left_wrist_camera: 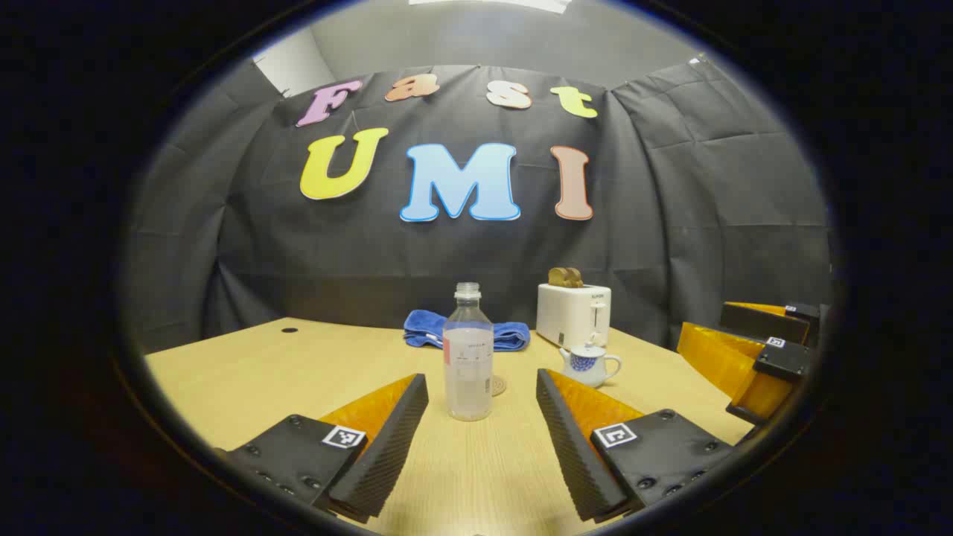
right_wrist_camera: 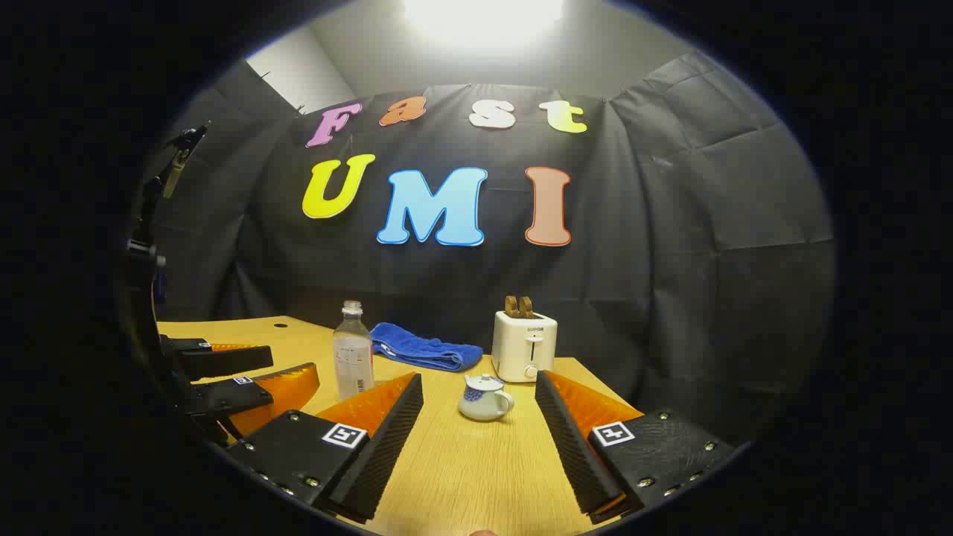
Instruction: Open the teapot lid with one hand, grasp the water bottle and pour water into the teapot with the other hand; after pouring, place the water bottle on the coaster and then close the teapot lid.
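A clear uncapped water bottle (left_wrist_camera: 468,356) stands upright on the wooden table, straight ahead of my left gripper (left_wrist_camera: 482,391), which is open with the bottle beyond its fingertips. A round coaster (left_wrist_camera: 498,385) peeks out just behind the bottle on the right. The small white-and-blue teapot (left_wrist_camera: 590,364) sits with its lid on. In the right gripper view the teapot (right_wrist_camera: 484,397) lies ahead between the spread fingers of my open right gripper (right_wrist_camera: 479,389), and the bottle (right_wrist_camera: 352,360) stands to its left.
A white toaster (left_wrist_camera: 573,314) holding toast and a folded blue towel (left_wrist_camera: 465,332) sit at the table's back. The right gripper (left_wrist_camera: 752,346) shows at the right edge of the left gripper view; the left gripper (right_wrist_camera: 231,376) shows at the left of the right gripper view.
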The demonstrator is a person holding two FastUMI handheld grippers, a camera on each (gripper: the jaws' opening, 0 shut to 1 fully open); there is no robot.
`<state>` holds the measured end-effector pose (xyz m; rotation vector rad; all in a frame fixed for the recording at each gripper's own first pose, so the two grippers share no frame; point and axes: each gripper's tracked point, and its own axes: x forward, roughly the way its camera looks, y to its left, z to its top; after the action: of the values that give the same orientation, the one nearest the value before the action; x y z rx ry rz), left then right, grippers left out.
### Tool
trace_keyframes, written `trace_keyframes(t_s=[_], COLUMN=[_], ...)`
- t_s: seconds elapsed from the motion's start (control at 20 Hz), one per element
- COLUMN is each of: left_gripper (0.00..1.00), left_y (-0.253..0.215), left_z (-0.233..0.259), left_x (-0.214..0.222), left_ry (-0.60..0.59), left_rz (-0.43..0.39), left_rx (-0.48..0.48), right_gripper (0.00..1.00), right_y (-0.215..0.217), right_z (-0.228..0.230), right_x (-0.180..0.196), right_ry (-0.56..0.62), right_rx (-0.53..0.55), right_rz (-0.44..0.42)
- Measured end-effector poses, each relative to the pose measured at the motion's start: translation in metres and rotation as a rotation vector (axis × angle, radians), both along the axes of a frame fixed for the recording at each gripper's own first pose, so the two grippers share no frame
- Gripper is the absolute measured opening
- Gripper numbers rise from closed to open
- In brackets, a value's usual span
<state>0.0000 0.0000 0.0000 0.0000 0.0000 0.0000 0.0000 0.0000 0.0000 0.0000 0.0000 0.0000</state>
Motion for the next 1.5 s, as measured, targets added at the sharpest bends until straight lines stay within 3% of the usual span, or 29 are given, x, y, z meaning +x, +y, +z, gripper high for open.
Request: trace_keyframes(t_s=[1.05,1.3,1.5], left_gripper=[0.99,0.99,0.99], left_y=[-0.001,0.002,0.011], left_z=[0.001,0.003,0.009], left_x=[0.005,0.021,0.039], left_ry=[-0.001,0.017,0.006], left_rz=[-0.012,-0.026,-0.014], left_rx=[0.001,-0.009,0.037], right_gripper=[0.95,0.95,0.94], right_y=[-0.001,0.005,0.003], right_z=[-0.006,-0.004,-0.001], right_x=[0.005,0.02,0.047], right_ry=[0.029,0.043,0.056], right_rx=[-0.006,-0.02,-0.018], right_rz=[-0.005,0.022,0.02])
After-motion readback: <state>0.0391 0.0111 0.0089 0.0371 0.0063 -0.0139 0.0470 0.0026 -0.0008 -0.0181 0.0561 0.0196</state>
